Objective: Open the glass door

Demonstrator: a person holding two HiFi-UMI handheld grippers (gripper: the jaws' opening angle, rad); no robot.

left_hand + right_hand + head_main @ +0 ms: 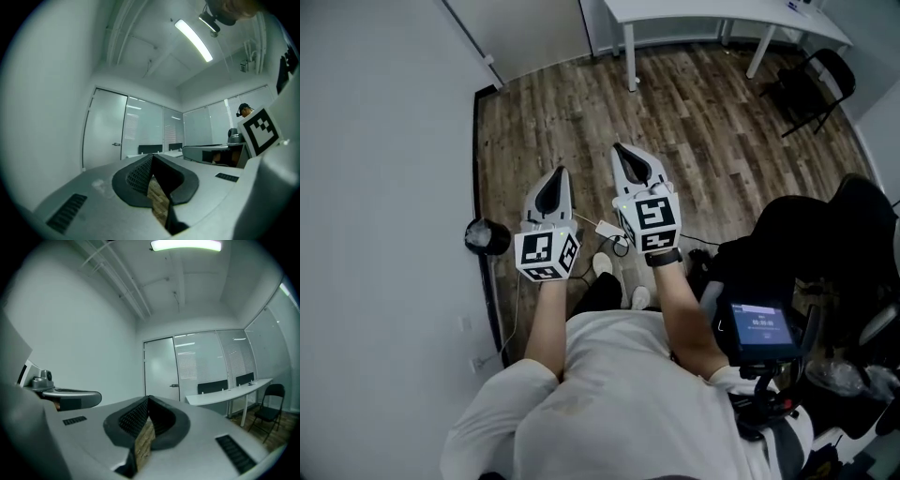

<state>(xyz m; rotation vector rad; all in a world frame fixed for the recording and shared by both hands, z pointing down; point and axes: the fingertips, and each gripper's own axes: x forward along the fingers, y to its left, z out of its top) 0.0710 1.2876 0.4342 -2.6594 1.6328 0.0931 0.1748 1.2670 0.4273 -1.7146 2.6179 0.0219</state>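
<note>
Two grippers, held level and side by side over the wood floor (712,122), close together but not touching.

Left gripper (560,173): jaws together, nothing between them.

Right gripper (620,150): jaws together, also empty; it sits slightly ahead of the left.

Glass door (161,369): shut, at the far end of the room, beside the plain white wall. Its handle (174,386) is on the edge next to the glazed partition (211,362). The door is well apart from both grippers.

Black folding chair (268,409) stands near the long white counter (232,391), right of the door.
</note>
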